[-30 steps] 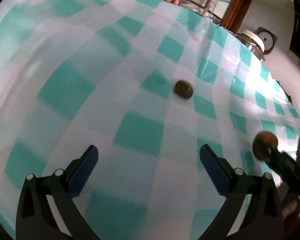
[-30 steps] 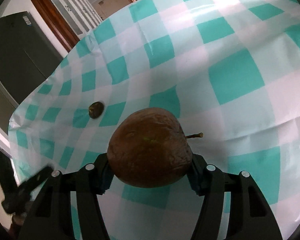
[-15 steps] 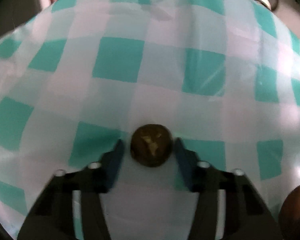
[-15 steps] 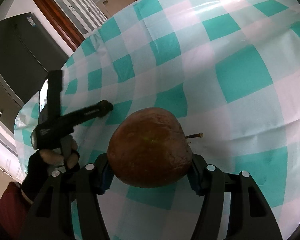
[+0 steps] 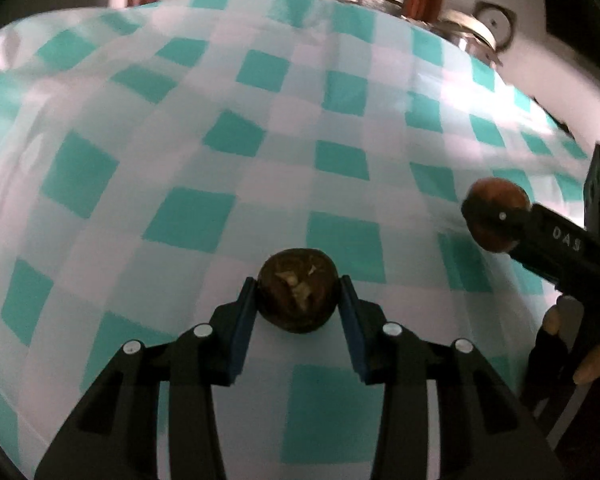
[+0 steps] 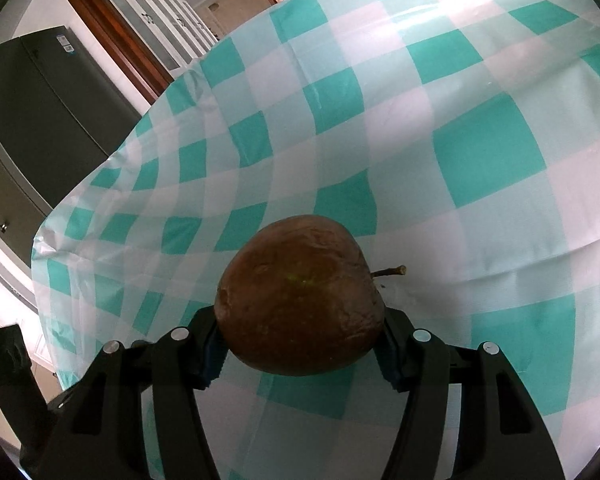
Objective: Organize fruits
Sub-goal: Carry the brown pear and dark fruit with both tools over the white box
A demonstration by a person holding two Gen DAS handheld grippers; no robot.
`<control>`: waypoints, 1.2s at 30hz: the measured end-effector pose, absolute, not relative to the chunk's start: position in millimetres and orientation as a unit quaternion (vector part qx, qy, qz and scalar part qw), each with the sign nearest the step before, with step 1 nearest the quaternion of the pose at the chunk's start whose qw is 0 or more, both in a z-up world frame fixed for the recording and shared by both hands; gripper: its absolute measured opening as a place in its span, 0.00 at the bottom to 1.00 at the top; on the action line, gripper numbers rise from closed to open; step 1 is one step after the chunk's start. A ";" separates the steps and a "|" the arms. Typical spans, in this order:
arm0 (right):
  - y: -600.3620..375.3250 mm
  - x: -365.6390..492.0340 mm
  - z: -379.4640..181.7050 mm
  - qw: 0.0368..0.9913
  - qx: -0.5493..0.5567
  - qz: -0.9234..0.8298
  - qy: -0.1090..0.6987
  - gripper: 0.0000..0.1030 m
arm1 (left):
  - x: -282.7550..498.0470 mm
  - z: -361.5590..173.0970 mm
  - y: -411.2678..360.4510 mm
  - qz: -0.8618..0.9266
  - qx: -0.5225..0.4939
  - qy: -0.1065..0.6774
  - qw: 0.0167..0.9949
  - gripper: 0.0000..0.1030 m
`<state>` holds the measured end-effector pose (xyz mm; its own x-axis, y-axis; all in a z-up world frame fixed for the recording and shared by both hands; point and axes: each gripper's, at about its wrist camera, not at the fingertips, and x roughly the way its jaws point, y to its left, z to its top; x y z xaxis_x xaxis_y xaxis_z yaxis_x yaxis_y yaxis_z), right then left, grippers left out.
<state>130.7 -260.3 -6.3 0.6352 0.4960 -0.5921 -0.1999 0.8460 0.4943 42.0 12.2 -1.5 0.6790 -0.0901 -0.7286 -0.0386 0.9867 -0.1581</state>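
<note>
Pinching small fruit, fingers downtilted

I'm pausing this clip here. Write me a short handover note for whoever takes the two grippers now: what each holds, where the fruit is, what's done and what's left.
Left gripper: shut on the small dark fruit, just above the checked tablecloth.
Right gripper: shut on the brown apple, stem pointing right, off the cloth.
Done: both fruits are gripped.
Left: set both down together; no bowl or tray is in view, so pick the spot yourself.
</note>
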 end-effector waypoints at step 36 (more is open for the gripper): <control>-173.1 -86.7 32.9 0.889 0.150 0.276 0.332 0.58 | -167.6 26.5 84.7 0.053 0.008 0.368 0.928 0.40</control>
